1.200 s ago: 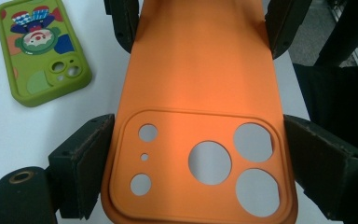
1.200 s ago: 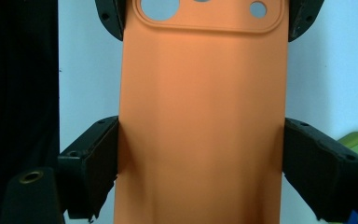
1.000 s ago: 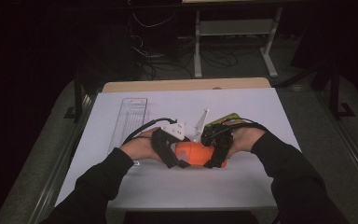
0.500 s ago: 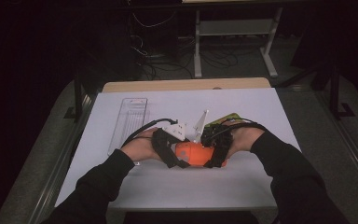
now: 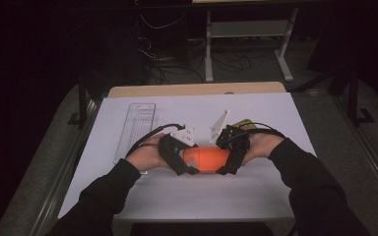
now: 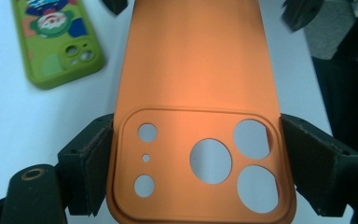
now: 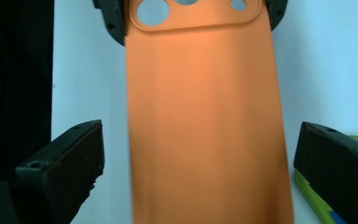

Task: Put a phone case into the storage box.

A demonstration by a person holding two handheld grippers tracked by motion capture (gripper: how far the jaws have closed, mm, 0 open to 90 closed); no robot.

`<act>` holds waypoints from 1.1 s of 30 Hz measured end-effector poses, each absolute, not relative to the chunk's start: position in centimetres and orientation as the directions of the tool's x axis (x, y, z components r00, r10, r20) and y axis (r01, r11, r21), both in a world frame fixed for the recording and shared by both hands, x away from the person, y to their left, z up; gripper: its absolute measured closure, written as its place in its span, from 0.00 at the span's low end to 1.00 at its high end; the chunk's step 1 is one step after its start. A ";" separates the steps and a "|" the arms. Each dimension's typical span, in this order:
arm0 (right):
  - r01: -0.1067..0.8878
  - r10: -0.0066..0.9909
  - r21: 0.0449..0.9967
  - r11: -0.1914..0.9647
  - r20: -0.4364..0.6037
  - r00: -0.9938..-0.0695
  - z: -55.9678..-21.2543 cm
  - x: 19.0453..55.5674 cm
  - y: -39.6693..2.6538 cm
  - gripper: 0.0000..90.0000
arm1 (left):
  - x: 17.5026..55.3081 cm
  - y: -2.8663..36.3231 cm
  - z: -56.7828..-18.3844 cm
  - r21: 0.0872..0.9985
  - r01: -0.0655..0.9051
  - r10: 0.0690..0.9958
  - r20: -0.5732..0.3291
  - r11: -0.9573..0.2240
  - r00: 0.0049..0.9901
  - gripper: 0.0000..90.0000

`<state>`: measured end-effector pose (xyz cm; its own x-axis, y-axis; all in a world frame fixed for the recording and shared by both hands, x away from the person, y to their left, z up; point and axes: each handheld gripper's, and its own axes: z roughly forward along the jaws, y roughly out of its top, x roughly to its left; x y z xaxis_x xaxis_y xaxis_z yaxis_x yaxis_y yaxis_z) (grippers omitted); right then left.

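Left hand-held gripper [image 6: 200, 154] is clamped on the orange phone case [image 6: 198, 93] at its camera-cutout end, pads [image 6: 91, 168] pressing both long edges. Right hand-held gripper [image 7: 198, 172] straddles the opposite end w/ jaws wide; they have just been opening, and the case sits between them w/ clear gaps either side, so no grip there. In the high view the case [image 5: 206, 160] hangs between the two hand-held grippers, over the near-middle of the bench [image 5: 275, 113], roughly level.

Handling, as a judgement: case looks light, thin, prob. soft silicone or flexible plastic w/ matte finish, so not slippery but likely to bow or twist if squeezed hard across the width. Not fragile. Best hold is on the long side edges near an end, as the left does now; avoid pinching the thin webs between cutouts.

Count: 2 phone cases total, 1 orange, 1 green phone case [image 6: 58, 39] w/ cartoon print lying on the bench just beside. 1 clear plastic tray [image 5: 135, 128] far left. 2 hand-held grippers.
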<state>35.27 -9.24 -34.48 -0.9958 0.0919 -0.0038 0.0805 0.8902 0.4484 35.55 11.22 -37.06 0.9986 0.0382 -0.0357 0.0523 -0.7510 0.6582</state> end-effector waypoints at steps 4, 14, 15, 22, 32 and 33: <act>0.107 0.132 0.490 0.865 -0.016 -0.991 -34.2 35.5 -10.3 0.00 | 35.5 11.4 -37.1 0.649 0.087 0.082 -0.038 -0.755 0.996 0.19; 0.288 0.347 0.610 0.738 0.024 -0.938 -34.9 36.0 -13.9 0.00 | 35.3 12.5 -36.9 0.637 0.215 0.236 -0.053 -0.741 0.970 0.18; 0.314 0.380 0.615 0.724 0.024 -0.925 -35.0 36.0 -14.1 0.00 | 35.3 12.6 -36.9 0.637 0.220 0.249 -0.045 -0.739 0.968 0.18; 0.436 0.527 0.660 0.612 0.070 -0.847 -36.1 35.4 -15.3 0.00 | 34.7 13.1 -36.9 0.629 0.313 0.367 -0.046 -0.712 0.929 0.18; 0.533 0.604 0.672 0.514 0.156 -0.781 -38.2 33.7 -16.3 0.00 | 34.3 14.1 -38.3 0.640 0.398 0.444 -0.099 -0.657 0.891 0.18; 0.545 0.620 0.673 0.500 0.161 -0.768 -38.4 33.5 -16.3 0.00 | 34.4 14.2 -38.3 0.630 0.389 0.436 -0.087 -0.673 0.896 0.18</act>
